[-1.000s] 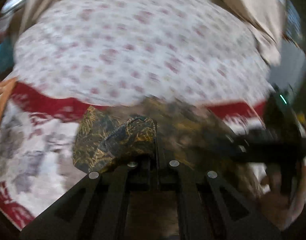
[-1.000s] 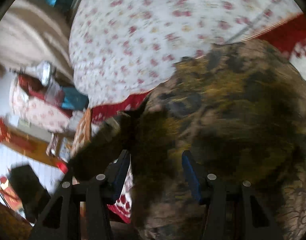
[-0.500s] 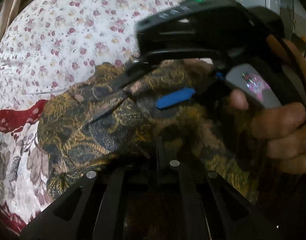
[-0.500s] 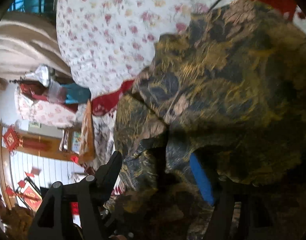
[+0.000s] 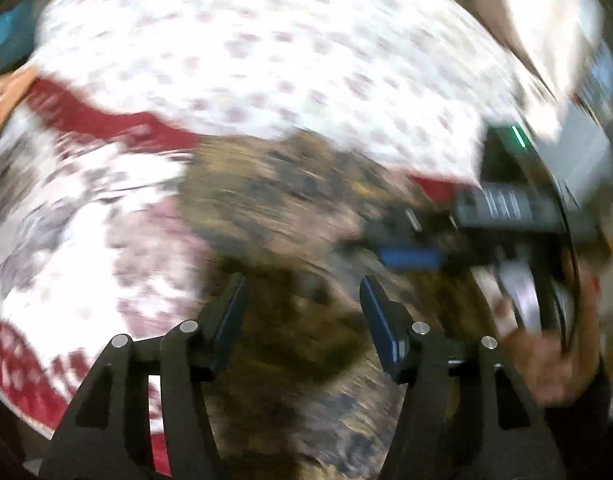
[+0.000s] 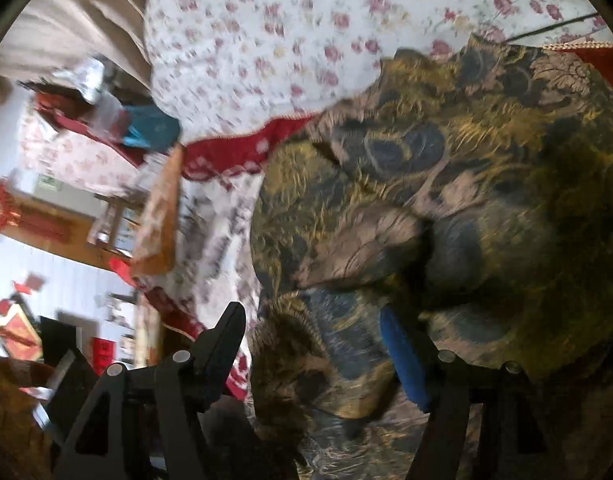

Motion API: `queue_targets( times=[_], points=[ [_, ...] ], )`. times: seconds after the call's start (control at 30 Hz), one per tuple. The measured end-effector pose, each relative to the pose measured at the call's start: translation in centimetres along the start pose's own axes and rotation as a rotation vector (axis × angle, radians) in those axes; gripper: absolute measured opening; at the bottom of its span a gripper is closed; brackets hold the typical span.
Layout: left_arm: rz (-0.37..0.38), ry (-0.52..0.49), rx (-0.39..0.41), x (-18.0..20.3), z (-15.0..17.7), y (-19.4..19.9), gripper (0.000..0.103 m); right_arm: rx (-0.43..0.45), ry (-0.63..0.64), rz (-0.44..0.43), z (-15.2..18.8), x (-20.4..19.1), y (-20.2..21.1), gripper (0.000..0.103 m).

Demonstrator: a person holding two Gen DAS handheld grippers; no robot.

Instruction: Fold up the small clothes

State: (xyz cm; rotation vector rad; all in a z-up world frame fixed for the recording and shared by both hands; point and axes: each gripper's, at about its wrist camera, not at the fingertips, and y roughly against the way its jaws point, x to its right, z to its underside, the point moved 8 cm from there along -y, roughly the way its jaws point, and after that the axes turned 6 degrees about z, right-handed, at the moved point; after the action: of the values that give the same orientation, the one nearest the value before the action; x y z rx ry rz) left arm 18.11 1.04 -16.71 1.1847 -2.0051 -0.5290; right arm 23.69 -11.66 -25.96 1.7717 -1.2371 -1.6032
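A small dark garment (image 5: 290, 216) with a gold and blue floral pattern lies bunched on the bed. It fills much of the right wrist view (image 6: 466, 184). My left gripper (image 5: 304, 300) is open just above the garment, fingers spread with cloth between and below them. My right gripper (image 6: 312, 340) is open, its fingers on either side of a fold of the garment. The right gripper also shows in the left wrist view (image 5: 410, 258), held by a hand at the right. The left view is blurred by motion.
The bed has a white sheet with small red flowers (image 5: 290, 60) and a red and white patterned blanket (image 5: 66, 208). A beige pillow (image 5: 546, 20) lies at the far right. A wooden basket (image 6: 158, 220) stands at the bed's left edge.
My left gripper has opened and let go of the garment, and it has pulled back. My right gripper stays open and has shifted to the right over the cloth.
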Motion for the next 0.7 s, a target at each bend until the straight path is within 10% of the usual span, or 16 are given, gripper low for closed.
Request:
queue_targets(
  times=[0.3,0.43,0.7],
  points=[
    [-0.087,0.143,0.009,-5.3,0.1,0.0,0.058,-0.044,-0.266,0.14,-1.4,2.2,-4.8,0.048],
    [-0.083,0.079,0.01,-3.8,-0.1,-0.7,0.058,-0.065,-0.271,0.26,-0.9,3.5,-4.7,0.006],
    [-0.114,0.094,0.048,-4.2,-0.7,0.2,0.058,-0.088,-0.414,0.215,-1.7,3.1,-4.7,0.038]
  ],
)
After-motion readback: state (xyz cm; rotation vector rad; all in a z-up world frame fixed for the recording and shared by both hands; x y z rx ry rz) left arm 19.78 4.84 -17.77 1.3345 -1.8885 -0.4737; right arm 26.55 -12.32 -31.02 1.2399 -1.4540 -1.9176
